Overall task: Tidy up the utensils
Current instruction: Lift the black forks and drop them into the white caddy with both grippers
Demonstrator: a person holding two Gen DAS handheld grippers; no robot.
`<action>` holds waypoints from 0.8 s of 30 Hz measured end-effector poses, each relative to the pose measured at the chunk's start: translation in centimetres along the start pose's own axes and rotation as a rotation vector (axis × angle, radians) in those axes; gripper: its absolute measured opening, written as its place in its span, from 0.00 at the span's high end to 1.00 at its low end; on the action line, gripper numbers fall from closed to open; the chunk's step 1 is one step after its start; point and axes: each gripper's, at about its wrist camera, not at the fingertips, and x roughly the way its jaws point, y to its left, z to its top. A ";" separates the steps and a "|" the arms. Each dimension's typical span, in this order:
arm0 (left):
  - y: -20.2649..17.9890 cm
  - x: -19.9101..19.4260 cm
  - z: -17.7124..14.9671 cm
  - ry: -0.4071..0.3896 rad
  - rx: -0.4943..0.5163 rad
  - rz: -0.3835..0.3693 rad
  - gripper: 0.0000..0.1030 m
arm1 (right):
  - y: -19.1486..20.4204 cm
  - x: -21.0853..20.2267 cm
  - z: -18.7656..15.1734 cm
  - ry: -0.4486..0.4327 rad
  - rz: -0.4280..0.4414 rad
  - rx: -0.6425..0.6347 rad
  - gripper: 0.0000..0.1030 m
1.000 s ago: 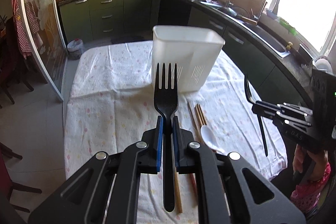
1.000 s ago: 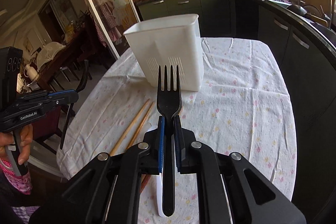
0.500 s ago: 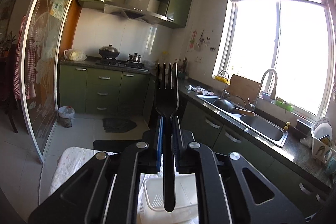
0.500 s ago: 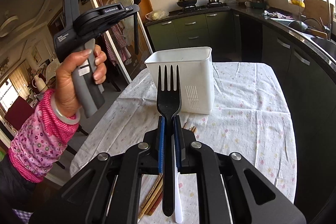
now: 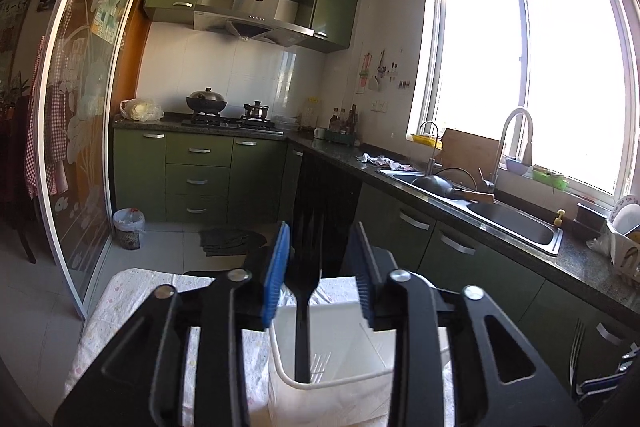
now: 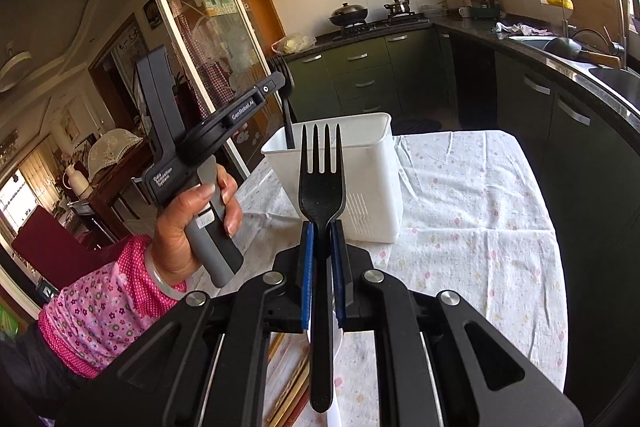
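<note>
- Right now I see the table (image 6: 480,219) under a white flowered cloth, filling the middle of my right camera's view; only a corner of it shows in the left camera.
- On that cloth stands the white plastic bin (image 6: 360,179), upright, open at the top, with slots in its near wall; from the left camera I look down over its rim (image 5: 340,379).
- My left gripper (image 5: 320,267) is held above the bin, its blue pads spread well apart and touching nothing; the right camera shows it from the side (image 6: 280,79), gripped by a hand (image 6: 192,223) in a pink flowered sleeve.
- A black fork (image 5: 303,327) stands between those parted pads with its handle down inside the bin and its tines up; in the right view (image 6: 288,123) it leans near the bin's left wall.
- My right gripper (image 6: 322,247) is clamped on a second black fork (image 6: 321,187), pads pressed to its neck, tines pointing up in front of the bin, handle running back toward the camera.
- Below that handle, on the cloth, lie wooden chopsticks (image 6: 292,391) and a white spoon (image 6: 334,415), mostly hidden by the gripper.
</note>
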 end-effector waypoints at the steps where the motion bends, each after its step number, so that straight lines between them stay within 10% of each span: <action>1: 0.0 -0.2 -0.1 0.001 0.003 -0.003 0.58 | 0.1 0.3 0.5 -0.007 -0.002 -0.001 0.91; 15: 1.7 -10.6 -0.2 -0.036 -0.050 -0.019 0.58 | 0.7 6.6 11.2 -0.358 -0.093 0.022 0.91; 24: 2.6 -14.2 -0.2 -0.037 -0.024 -0.019 0.57 | -0.7 12.4 11.9 -0.381 -0.188 0.037 0.91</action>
